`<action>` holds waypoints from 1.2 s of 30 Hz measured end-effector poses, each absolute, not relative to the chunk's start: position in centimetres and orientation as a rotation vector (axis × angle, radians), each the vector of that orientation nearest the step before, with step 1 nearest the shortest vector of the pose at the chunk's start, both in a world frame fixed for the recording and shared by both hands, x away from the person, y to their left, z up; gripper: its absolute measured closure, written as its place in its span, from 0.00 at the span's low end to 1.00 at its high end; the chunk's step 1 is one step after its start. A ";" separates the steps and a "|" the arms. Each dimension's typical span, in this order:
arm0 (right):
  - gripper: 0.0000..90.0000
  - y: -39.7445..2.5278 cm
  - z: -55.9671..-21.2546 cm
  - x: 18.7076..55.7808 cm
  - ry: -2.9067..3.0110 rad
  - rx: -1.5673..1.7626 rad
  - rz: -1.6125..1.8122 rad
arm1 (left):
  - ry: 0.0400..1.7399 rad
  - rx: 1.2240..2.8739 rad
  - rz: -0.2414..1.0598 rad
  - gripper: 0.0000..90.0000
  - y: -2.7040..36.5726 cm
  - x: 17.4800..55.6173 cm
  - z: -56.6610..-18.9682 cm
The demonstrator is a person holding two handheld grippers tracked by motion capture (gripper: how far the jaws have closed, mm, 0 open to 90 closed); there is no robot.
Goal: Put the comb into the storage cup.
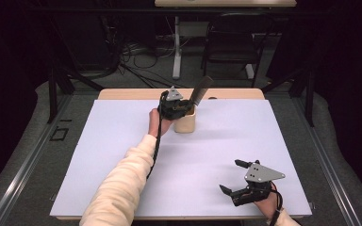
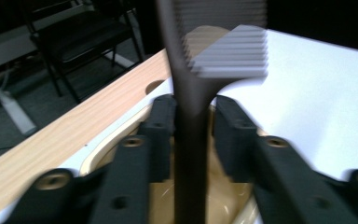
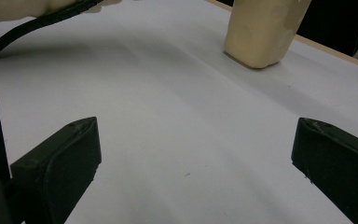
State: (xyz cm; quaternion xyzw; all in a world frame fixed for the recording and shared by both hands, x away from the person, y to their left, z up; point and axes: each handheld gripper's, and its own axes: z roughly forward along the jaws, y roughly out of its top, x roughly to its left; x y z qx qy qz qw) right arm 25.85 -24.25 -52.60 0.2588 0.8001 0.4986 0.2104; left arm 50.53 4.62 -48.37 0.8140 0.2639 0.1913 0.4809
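Black comb stands between the pads of my left tool, and I have it by the handle, low down, so the toothed end rises clear above the grip. The jaws sit close on either side of that handle; from the left gripper view they look clamped on it, with no gap I can make out. Directly under this tool is the cup, its pale rim curving around below the pads, and the handle runs down inside it. I hold the comb near upright, leaning a little away from me, so that it can rest against the rim, I judge.

In the high view the left tool sits over the cup at the far side of the desk, with the comb slanting up beyond it.

My right tool waits well apart, near my edge, jaws spread wide and holding nothing. I keep it there to stay out of the way. Ahead of its pads lies bare white desk, with the cup far ahead.
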 end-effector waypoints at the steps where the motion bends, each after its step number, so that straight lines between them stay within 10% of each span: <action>1: 0.01 -24.2 -52.6 25.8 2.224 0.721 1.387 | 0.649 1.979 0.463 0.66 4.7 50.5 -48.3; 13: 0.01 -24.2 -52.6 25.8 2.225 0.725 1.383 | 0.670 1.974 0.445 0.17 5.9 49.0 -45.9; 36: 0.01 -24.2 -52.6 25.8 2.223 0.721 1.379 | 0.703 2.089 0.481 0.00 8.7 44.7 -42.8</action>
